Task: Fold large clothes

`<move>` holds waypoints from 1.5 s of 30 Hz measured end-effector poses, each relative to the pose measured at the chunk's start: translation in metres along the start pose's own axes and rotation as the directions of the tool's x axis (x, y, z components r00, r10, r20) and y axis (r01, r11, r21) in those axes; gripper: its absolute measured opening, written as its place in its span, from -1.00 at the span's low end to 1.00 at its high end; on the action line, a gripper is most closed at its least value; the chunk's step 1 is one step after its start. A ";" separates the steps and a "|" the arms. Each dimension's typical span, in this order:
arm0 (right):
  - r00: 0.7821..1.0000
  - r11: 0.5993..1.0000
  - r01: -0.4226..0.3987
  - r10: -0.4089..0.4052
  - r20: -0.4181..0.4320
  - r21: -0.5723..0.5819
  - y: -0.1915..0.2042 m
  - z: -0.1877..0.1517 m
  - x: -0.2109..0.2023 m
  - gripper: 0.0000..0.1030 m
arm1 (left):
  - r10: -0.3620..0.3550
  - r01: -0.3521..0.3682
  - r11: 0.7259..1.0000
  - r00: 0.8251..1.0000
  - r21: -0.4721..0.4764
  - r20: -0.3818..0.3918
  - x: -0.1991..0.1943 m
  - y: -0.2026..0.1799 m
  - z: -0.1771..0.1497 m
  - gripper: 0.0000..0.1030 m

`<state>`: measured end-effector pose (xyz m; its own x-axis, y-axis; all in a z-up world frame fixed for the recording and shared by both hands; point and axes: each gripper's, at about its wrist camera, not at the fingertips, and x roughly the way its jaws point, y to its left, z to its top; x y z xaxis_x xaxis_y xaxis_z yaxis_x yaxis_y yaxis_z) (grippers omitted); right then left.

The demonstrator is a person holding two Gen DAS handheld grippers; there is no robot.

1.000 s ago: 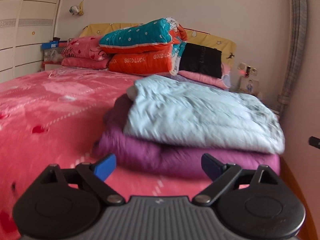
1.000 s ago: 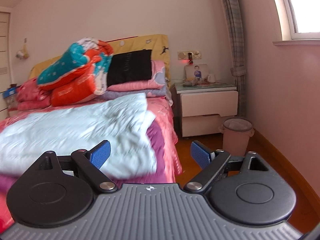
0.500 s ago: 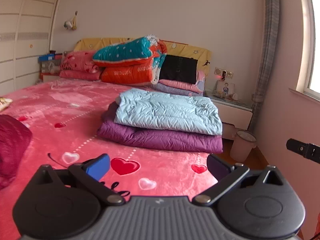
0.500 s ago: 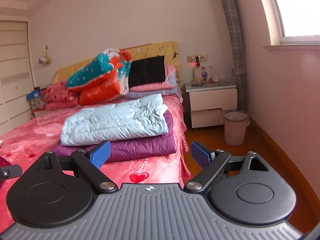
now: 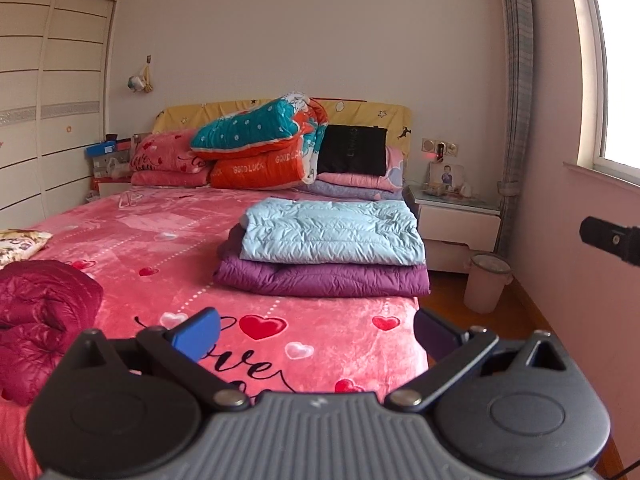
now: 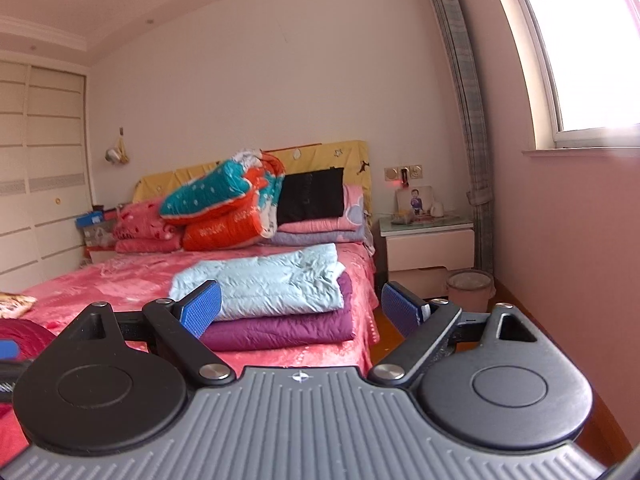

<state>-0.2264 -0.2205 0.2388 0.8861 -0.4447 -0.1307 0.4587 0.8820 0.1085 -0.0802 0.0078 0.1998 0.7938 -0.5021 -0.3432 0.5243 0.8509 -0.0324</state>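
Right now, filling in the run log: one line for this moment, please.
left gripper open, empty | right gripper open, empty | light blue jacket folded atop purple jacket | crimson jacket unfolded

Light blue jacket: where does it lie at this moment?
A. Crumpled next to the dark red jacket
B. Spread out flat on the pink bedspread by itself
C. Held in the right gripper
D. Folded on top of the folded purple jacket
D. The light blue jacket sits folded on the folded purple jacket near the bed's right edge, while both the left gripper and right gripper are open and empty.
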 end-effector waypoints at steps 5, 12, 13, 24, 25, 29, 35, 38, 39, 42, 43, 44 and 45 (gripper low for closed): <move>1.000 1.000 -0.006 0.006 0.014 0.003 0.003 0.009 -0.023 1.00 | 0.019 -0.019 1.000 1.000 0.016 0.019 -0.015 -0.002 0.001 0.98; 1.000 1.000 -0.020 0.020 0.006 -0.009 0.015 0.007 -0.032 1.00 | 0.054 -0.054 0.998 0.998 0.031 0.028 -0.028 -0.001 0.000 0.98; 1.000 1.000 -0.021 0.021 0.002 -0.011 0.016 0.006 -0.033 1.00 | 0.058 -0.059 0.998 0.998 0.031 0.028 -0.029 0.000 -0.001 0.98; 0.996 0.999 -0.053 0.053 -0.076 -0.009 0.018 -0.003 -0.029 1.00 | 0.101 -0.101 0.994 0.995 0.029 0.000 -0.030 0.007 -0.010 0.98; 0.995 0.998 -0.054 0.053 -0.080 -0.011 0.018 -0.004 -0.028 1.00 | 0.102 -0.102 0.994 0.995 0.029 -0.003 -0.030 0.007 -0.011 0.98; 0.993 0.998 -0.063 0.061 -0.102 -0.019 0.019 -0.008 -0.023 1.00 | 0.106 -0.106 0.994 0.994 0.031 -0.010 -0.028 0.007 -0.014 0.98; 0.990 0.998 -0.063 0.061 -0.127 -0.014 0.016 -0.012 -0.016 1.00 | 0.107 -0.107 0.994 0.994 0.020 -0.023 -0.025 0.010 -0.018 0.98; 0.987 0.998 -0.064 0.063 -0.144 -0.001 0.013 -0.015 -0.011 1.00 | 0.109 -0.109 0.994 0.994 0.019 -0.029 -0.024 0.010 -0.019 0.98; 0.987 0.998 -0.065 0.064 -0.150 0.001 0.013 -0.015 -0.010 1.00 | 0.110 -0.109 0.994 0.994 0.021 -0.030 -0.023 0.009 -0.019 0.98; 0.986 0.998 -0.064 0.063 -0.155 -0.001 0.013 -0.017 -0.009 1.00 | 0.114 -0.114 0.993 0.993 0.022 -0.035 -0.021 0.008 -0.019 0.98; 0.986 0.998 -0.065 0.064 -0.157 -0.001 0.012 -0.018 -0.008 1.00 | 0.115 -0.114 0.993 0.993 0.021 -0.037 -0.021 0.008 -0.019 0.98; 0.985 0.998 -0.067 0.066 -0.157 -0.001 0.012 -0.018 -0.008 1.00 | 0.116 -0.116 0.993 0.992 0.020 -0.038 -0.021 0.008 -0.019 0.98; 0.985 0.998 -0.068 0.067 -0.156 -0.002 0.012 -0.019 -0.008 1.00 | 0.118 -0.117 0.993 0.992 0.019 -0.039 -0.020 0.009 -0.019 0.98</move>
<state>-0.2295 -0.2032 0.2228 0.8936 -0.3545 -0.2755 0.3969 0.9105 0.1157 -0.0974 0.0280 0.1879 0.8375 -0.3917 -0.3811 0.4331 0.9010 0.0258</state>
